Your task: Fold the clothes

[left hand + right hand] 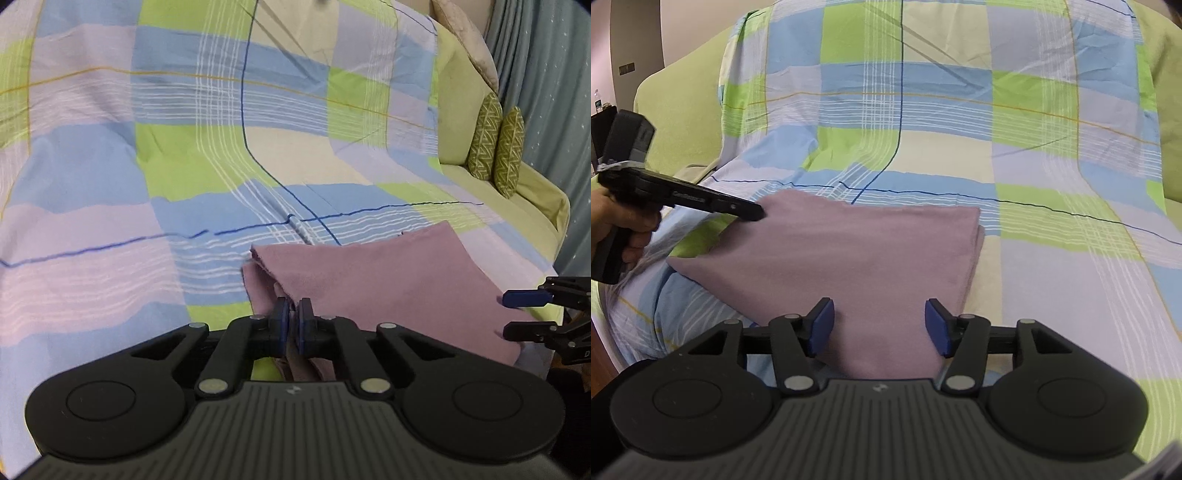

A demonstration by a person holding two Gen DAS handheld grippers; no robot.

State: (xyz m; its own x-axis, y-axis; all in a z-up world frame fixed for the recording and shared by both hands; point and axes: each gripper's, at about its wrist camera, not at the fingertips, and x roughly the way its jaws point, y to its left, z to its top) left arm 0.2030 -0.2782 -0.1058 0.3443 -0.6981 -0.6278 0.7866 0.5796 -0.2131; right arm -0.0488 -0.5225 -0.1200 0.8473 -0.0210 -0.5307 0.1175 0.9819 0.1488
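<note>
Left gripper (pixel 291 325) clamped on near edge of folded pink cloth (pixel 388 280) (layers bunched between pads). Right gripper (pixel 879 326) spread wide, empty, over cloth's near end. Beyond, plaid sheet (pixel 923 129) draped over green sofa (pixel 683 96).

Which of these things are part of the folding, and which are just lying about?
Part of the job:
- pink cloth, folded
- left gripper, jaws shut on the cloth
- right gripper, jaws open over the cloth

Just lying about:
- checked sheet
- green sofa
- two patterned cushions
- curtain
</note>
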